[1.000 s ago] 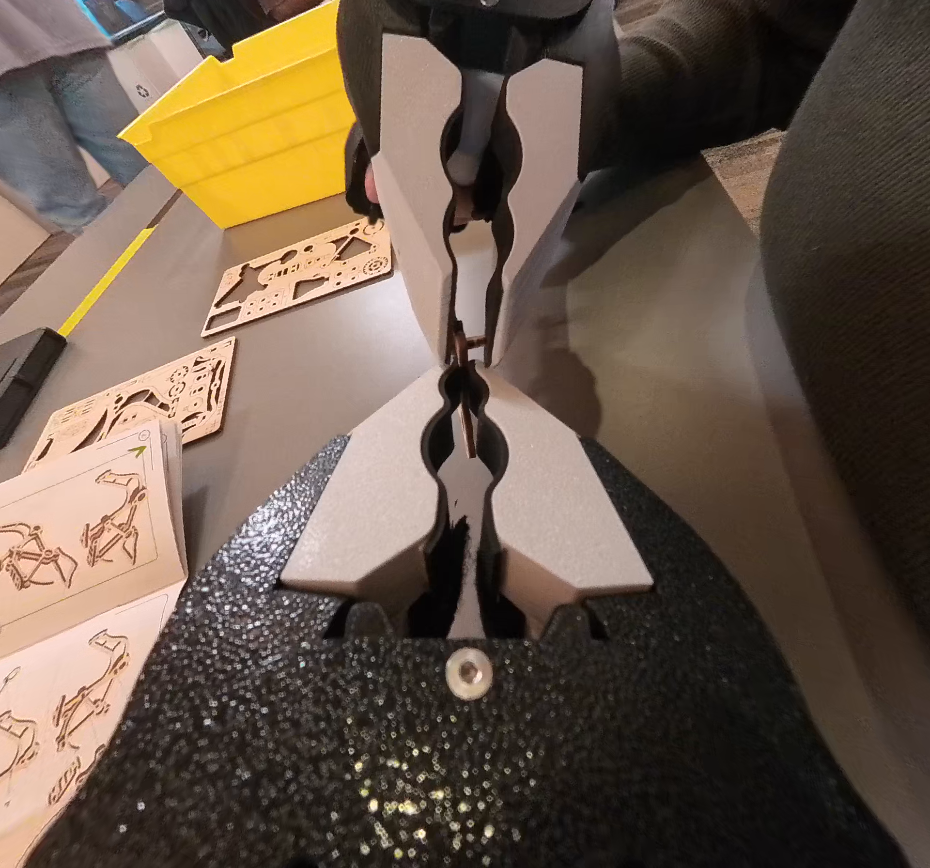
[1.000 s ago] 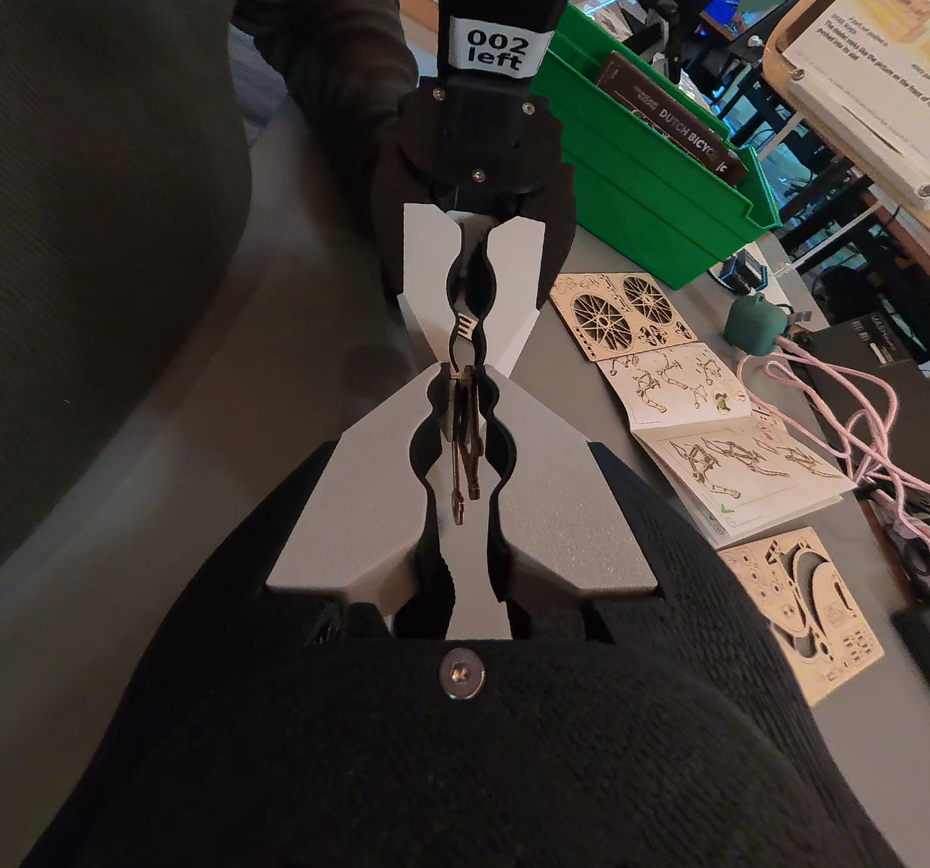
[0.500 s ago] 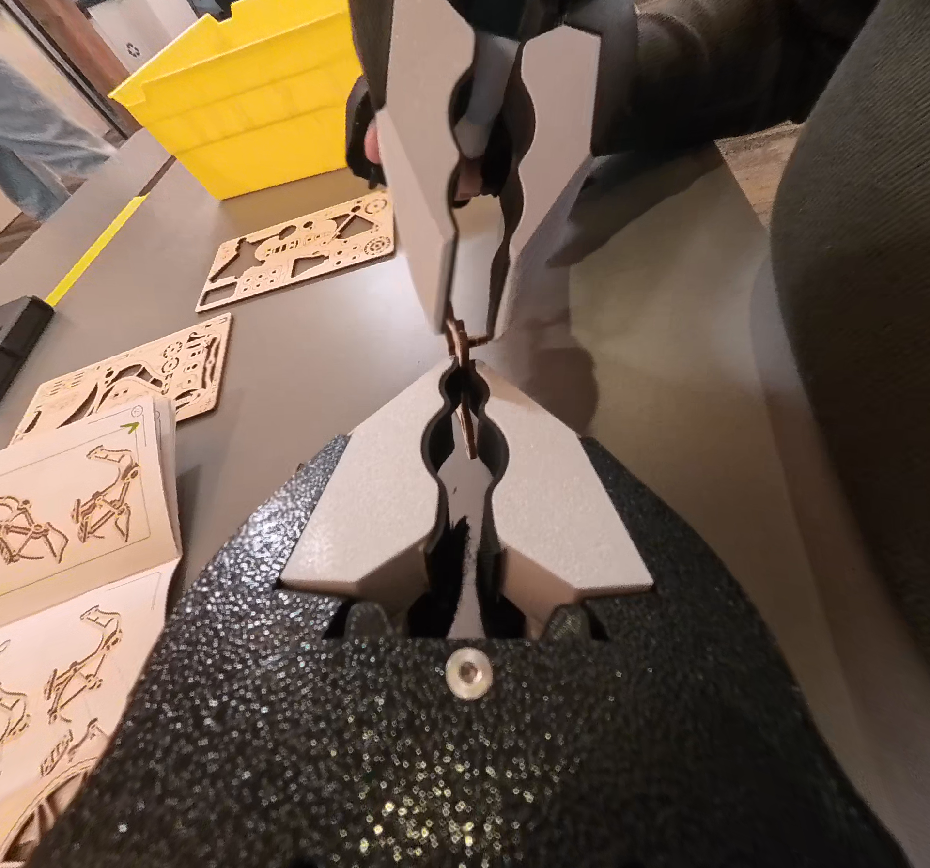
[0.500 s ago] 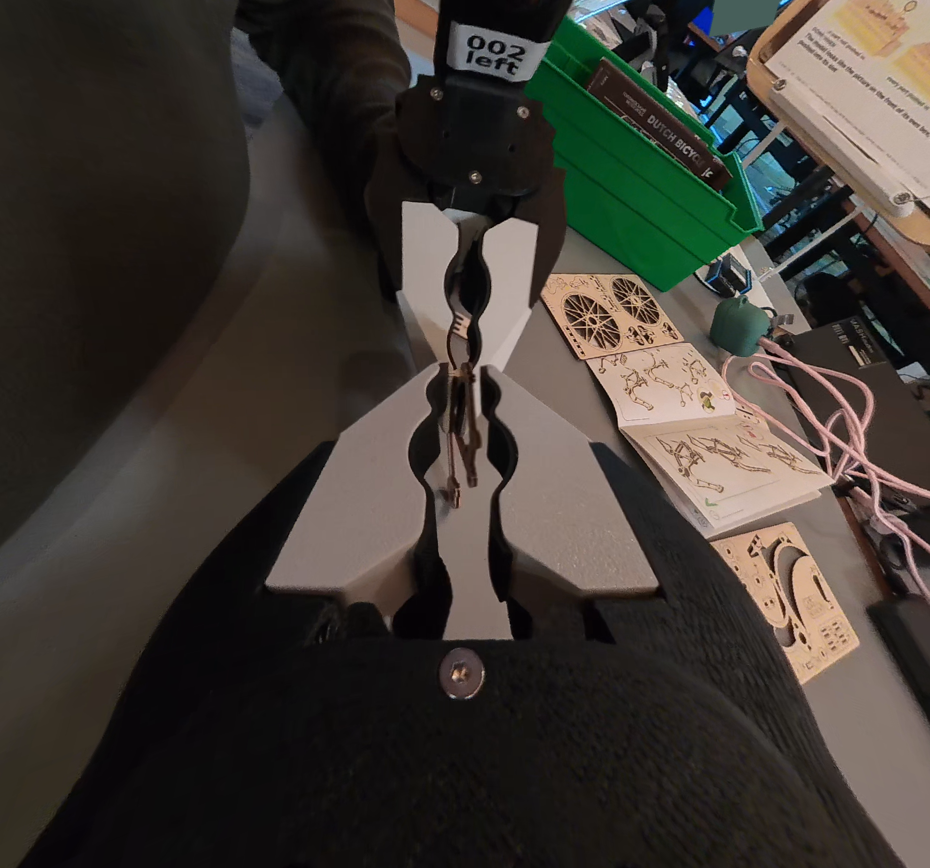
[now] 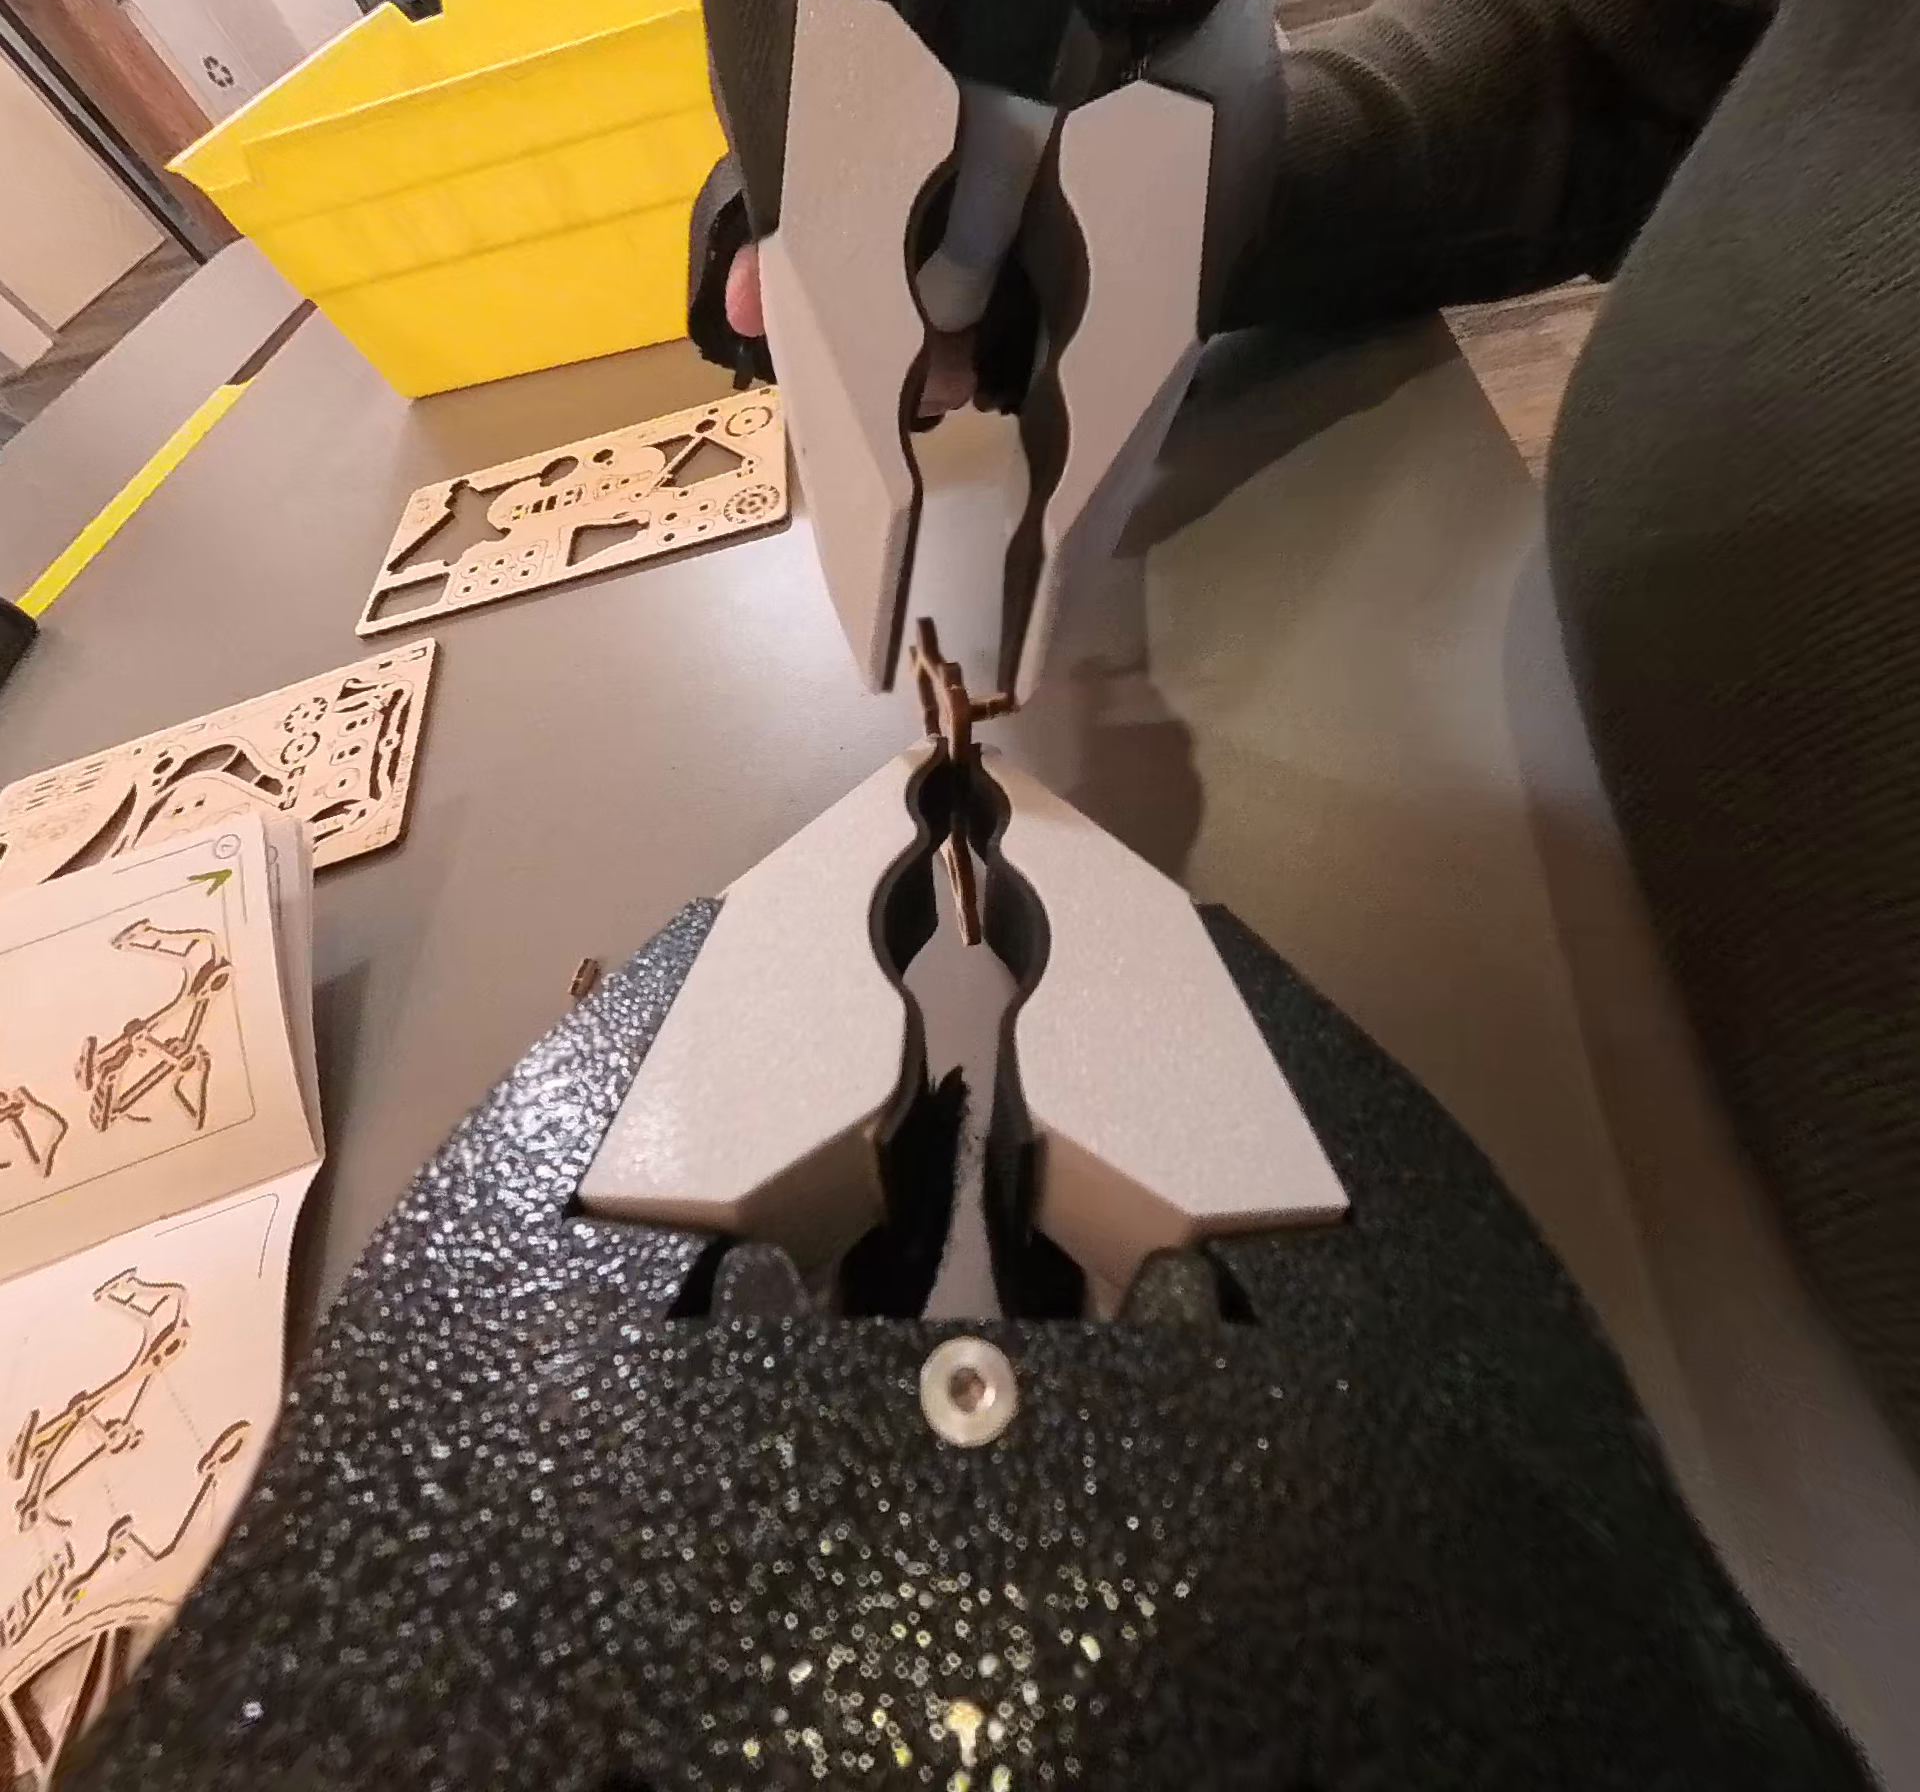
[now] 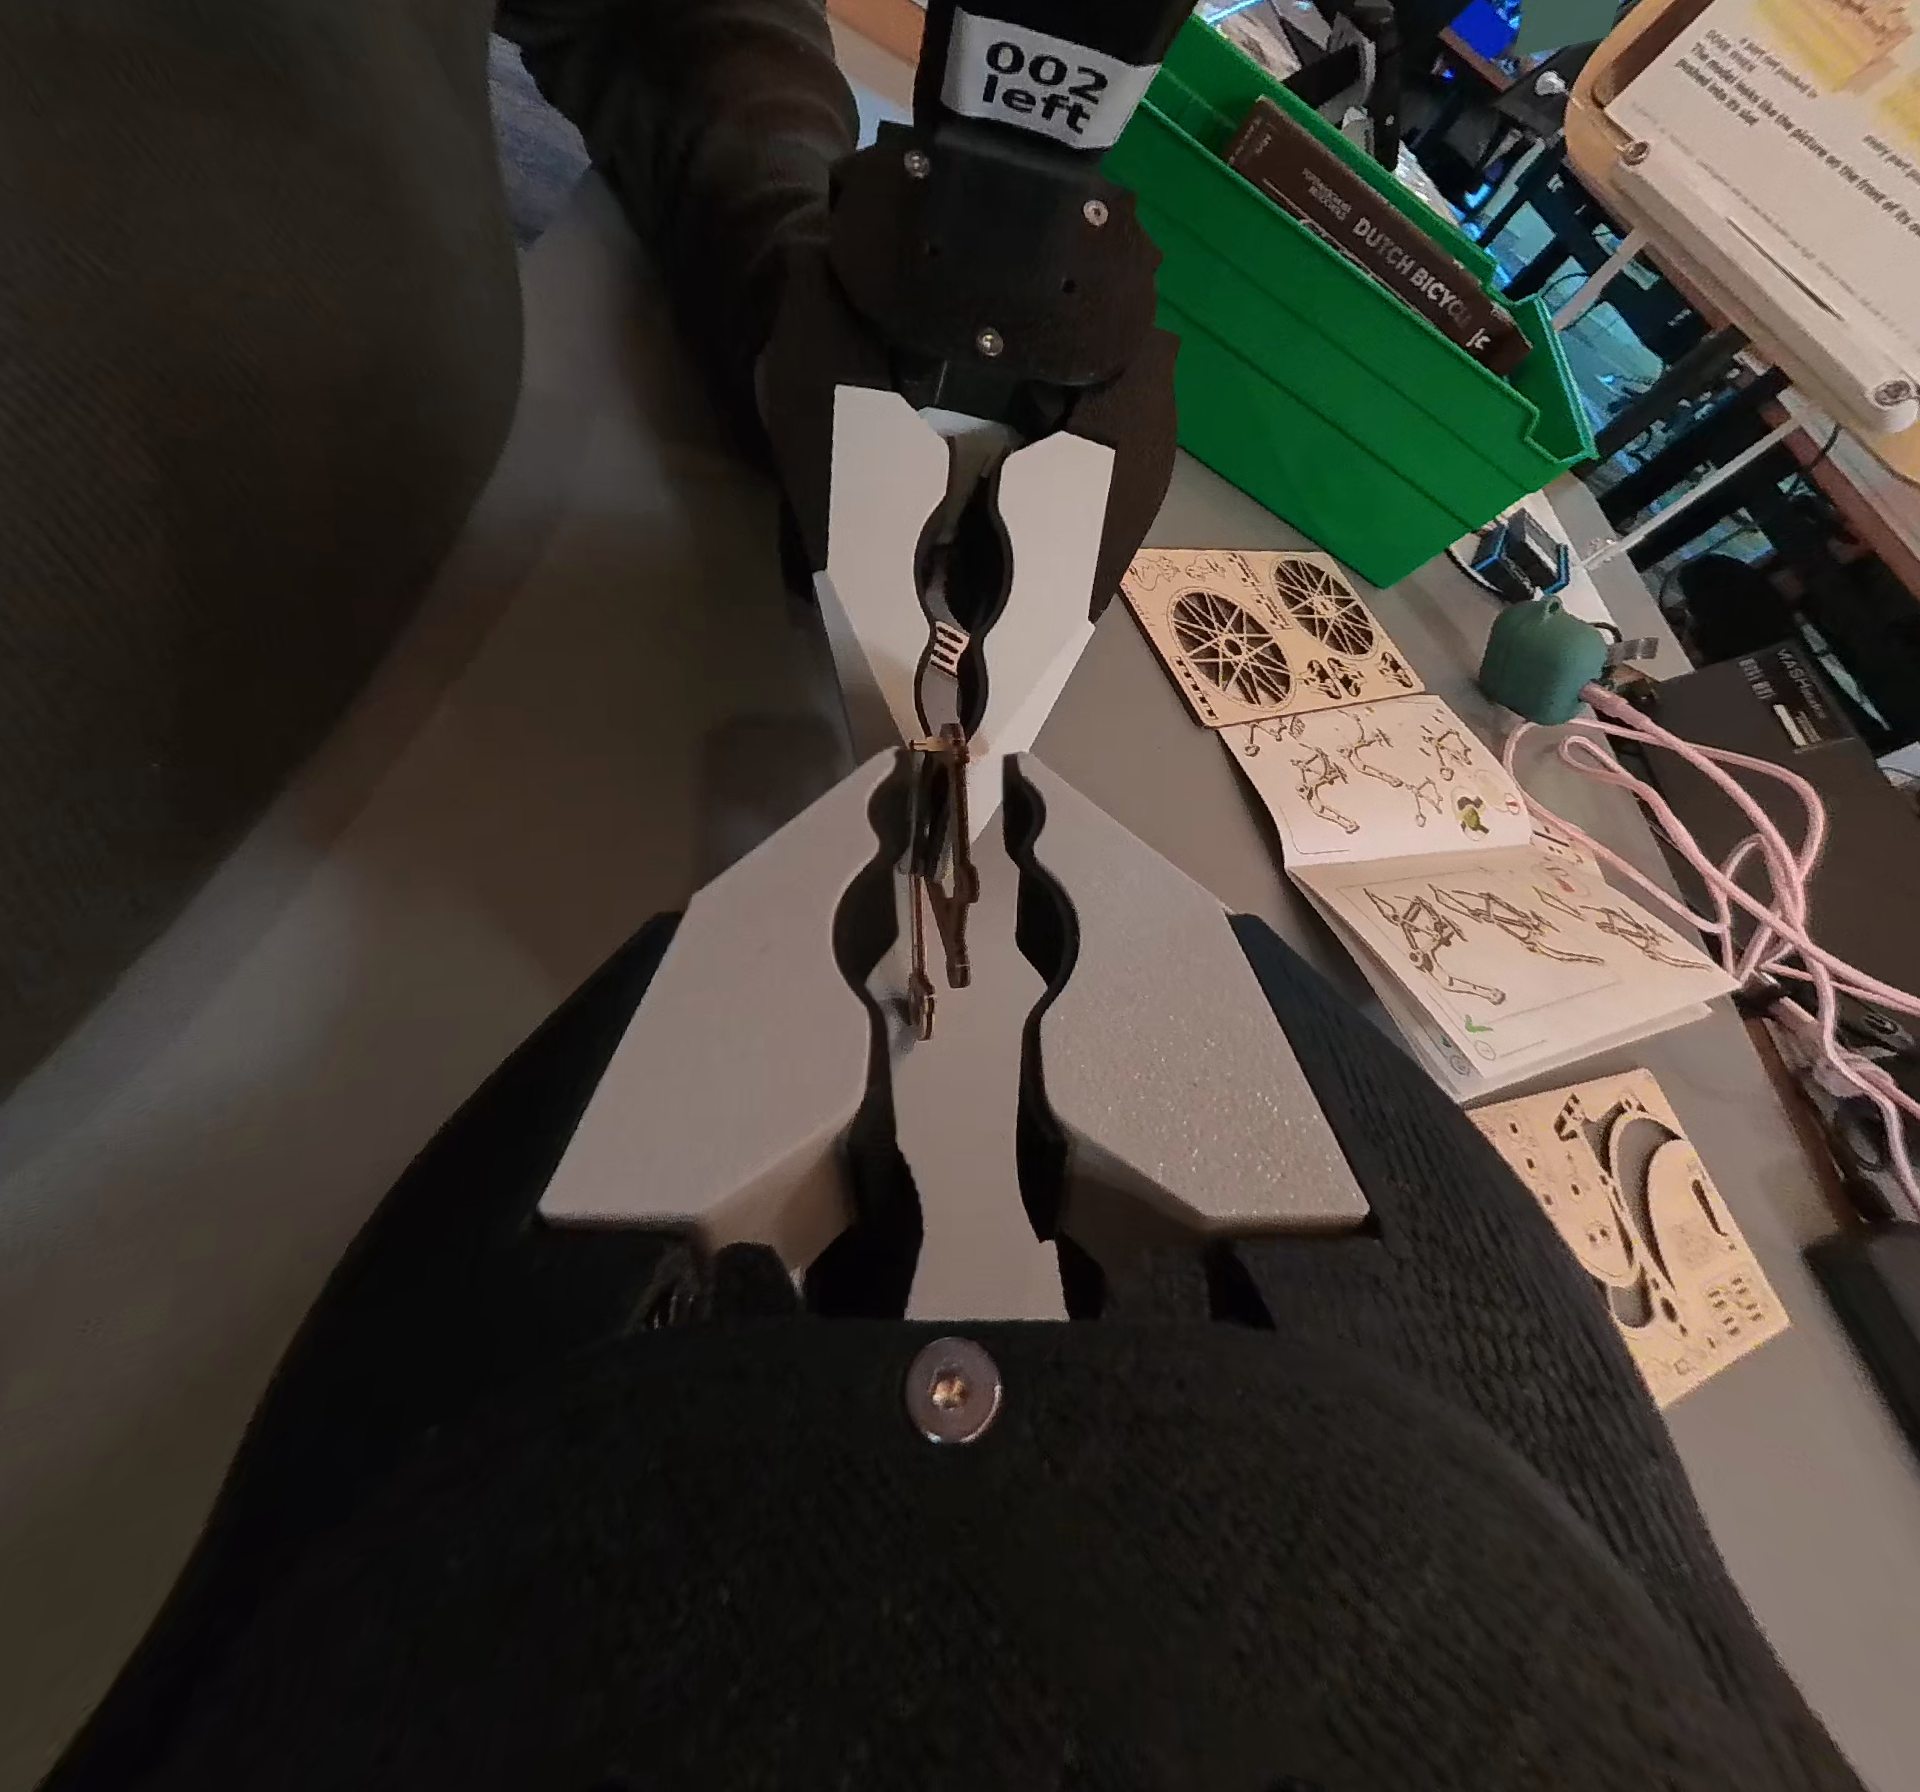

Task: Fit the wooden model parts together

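- On the grey table (image 5: 582,703), I have bare surface ahead of both grippers; its near edge runs beside the operator's dark sleeve (image 5: 1766,599) on my right in the left wrist view.
- Along the far edge, a yellow bin (image 5: 468,184) bounds the left wrist view and a green bin (image 6: 1351,371) bounds the right wrist view.
- Beside the working gap lie an open instruction booklet (image 6: 1455,911) and flat wooden part sheets (image 5: 582,516), (image 6: 1278,630), well clear of the fingertips; pink cords (image 6: 1766,859) trail past the booklet.
- My left gripper (image 5: 951,755) is clamped on a small brown wooden assembly (image 5: 951,703), pinched at the very tips, most of it standing out beyond them toward the other gripper.
- My right gripper (image 6: 951,766) stands parted: the assembly hangs between its fingers (image 6: 769,963), close against the left-hand one, with a clear gap on the other side.
- A short cross-peg (image 5: 987,703) on the assembly reaches one right-gripper fingertip.
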A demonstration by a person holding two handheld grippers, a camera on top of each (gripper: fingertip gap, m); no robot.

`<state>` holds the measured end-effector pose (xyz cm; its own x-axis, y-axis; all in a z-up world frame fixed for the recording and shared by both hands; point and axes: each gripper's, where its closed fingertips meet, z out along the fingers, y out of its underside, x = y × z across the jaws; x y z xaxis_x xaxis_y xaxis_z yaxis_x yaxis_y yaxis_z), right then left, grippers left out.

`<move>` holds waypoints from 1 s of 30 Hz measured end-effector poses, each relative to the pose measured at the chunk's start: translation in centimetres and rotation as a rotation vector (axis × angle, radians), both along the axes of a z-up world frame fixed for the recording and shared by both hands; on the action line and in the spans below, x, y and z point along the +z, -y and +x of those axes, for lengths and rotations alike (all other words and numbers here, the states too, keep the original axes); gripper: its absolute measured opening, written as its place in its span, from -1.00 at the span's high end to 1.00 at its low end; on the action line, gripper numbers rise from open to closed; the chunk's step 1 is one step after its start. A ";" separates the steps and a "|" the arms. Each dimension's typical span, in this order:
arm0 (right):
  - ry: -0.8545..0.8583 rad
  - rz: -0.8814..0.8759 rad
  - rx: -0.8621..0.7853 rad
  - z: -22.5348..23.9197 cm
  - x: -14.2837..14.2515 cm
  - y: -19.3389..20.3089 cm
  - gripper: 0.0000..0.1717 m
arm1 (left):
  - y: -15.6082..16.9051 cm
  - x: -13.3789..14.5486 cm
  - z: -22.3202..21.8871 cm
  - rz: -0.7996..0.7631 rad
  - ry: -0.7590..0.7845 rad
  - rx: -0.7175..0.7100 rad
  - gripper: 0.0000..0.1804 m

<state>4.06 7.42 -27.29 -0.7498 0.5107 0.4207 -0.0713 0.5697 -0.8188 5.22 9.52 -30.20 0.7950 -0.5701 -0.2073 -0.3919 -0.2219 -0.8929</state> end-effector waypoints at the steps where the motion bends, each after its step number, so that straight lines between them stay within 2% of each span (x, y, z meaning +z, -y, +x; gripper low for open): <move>1: 0.006 -0.006 0.004 0.0 0.0 0.0 0.81 | 0.0 0.0 0.0 0.000 0.001 0.000 1.00; 5: 0.016 -0.019 0.020 0.2 -0.1 0.4 0.89 | 0.0 0.0 0.0 0.002 -0.004 -0.001 1.00; 10: 0.013 -0.046 0.013 0.0 0.0 0.4 0.90 | -0.1 0.2 -0.1 0.044 0.007 -0.007 1.00; 13: 0.020 -0.117 0.026 0.1 0.7 0.4 0.90 | -0.1 0.9 -0.1 0.092 0.031 -0.009 1.00; 17: 0.036 -0.209 0.038 0.1 1.4 -0.1 0.91 | 0.0 1.6 0.0 0.080 0.126 -0.017 0.95; 22: 0.067 -0.355 0.086 0.4 2.5 -0.1 0.92 | 0.4 3.3 0.0 0.146 0.234 -0.051 1.00; 30: 0.094 -0.410 0.107 0.5 2.7 -0.2 0.92 | 0.4 3.6 0.0 0.166 0.236 -0.047 1.00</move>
<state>4.52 7.61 -24.58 -0.8330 0.5384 0.1271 -0.0270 0.1898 -0.9814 5.19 9.14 -26.56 0.8056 -0.5816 -0.1130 -0.1752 -0.0516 -0.9832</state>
